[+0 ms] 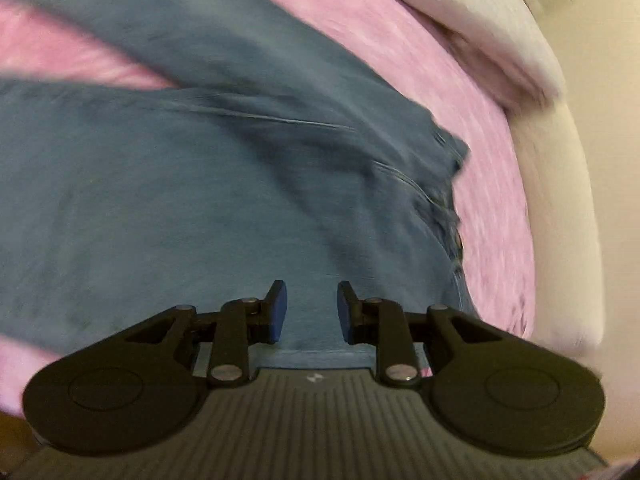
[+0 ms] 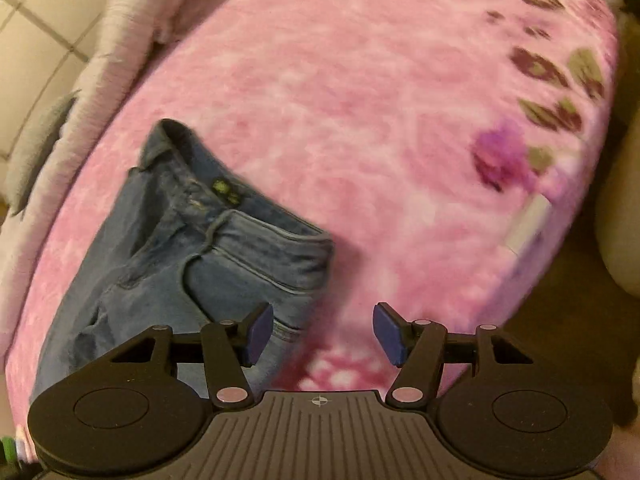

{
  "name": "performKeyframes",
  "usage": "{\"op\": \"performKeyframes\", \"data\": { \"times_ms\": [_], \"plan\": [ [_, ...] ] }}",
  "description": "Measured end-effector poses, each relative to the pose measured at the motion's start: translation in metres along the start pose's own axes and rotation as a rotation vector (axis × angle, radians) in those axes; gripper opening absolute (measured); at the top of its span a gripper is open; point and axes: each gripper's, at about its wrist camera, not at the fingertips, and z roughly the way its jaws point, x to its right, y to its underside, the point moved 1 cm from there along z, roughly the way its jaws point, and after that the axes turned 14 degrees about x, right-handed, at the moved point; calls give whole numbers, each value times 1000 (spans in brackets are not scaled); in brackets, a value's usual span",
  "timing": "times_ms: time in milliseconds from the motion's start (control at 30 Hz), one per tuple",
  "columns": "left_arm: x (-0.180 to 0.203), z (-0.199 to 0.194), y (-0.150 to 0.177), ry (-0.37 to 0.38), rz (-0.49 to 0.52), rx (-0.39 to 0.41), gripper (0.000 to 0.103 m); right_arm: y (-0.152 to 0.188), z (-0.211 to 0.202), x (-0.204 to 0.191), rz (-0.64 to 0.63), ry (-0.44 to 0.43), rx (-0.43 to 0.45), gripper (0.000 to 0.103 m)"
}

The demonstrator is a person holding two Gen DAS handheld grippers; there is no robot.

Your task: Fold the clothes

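Observation:
Blue jeans (image 1: 180,184) lie spread on a pink fuzzy blanket (image 1: 492,184). In the left wrist view the two legs run off to the left and the waist end is at the right. My left gripper (image 1: 312,310) is open and empty, just above the denim near its lower edge. In the right wrist view the jeans' waistband (image 2: 224,236) with a small label shows at lower left. My right gripper (image 2: 323,334) is open and empty, above the blanket (image 2: 360,120) at the right edge of the jeans.
A white cushion or pillow (image 1: 472,12) lies at the blanket's far right edge in the left wrist view. A grey-white throw (image 2: 104,64) and tiled floor (image 2: 36,40) are at upper left in the right wrist view. The blanket has a dark flower pattern (image 2: 552,92) at its right edge.

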Motion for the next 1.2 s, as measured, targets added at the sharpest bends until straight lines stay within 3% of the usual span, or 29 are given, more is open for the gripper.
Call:
{"op": "performKeyframes", "data": {
  "times_ms": [133, 233, 400, 467, 500, 600, 733, 833, 1000, 1100, 1200],
  "plan": [
    [37, 32, -13, 43, 145, -31, 21, -12, 0, -18, -118, -29, 76, 60],
    [65, 56, -23, 75, 253, -54, 21, -24, 12, -26, -202, -37, 85, 60],
    [96, 100, -39, 106, 386, -107, 21, -26, 50, -36, -291, -86, -14, 59],
    [101, 119, -46, 110, 430, -138, 22, -19, 65, -44, -359, -84, -74, 35],
    [104, 129, -49, 112, 452, -153, 22, -15, 71, -48, -393, -80, -108, 12],
    [107, 162, -48, 93, 506, -237, 22, -5, 67, -57, -477, -77, -125, 6],
    [127, 187, -40, 148, 556, -289, 22, -15, 56, -40, -376, 3, -70, 4],
    [139, 195, -36, 124, 531, -293, 22, -22, 65, -34, -259, -49, -120, 7],
    [153, 193, -28, 59, 488, -276, 24, -64, 74, -27, -105, -103, -166, 11],
    [162, 189, -25, 5, 407, -247, 24, -92, 88, -32, -132, -130, -227, 11],
    [170, 187, -16, -67, 304, -195, 26, -110, 117, -45, -250, -175, -342, 11]
  ]
}}
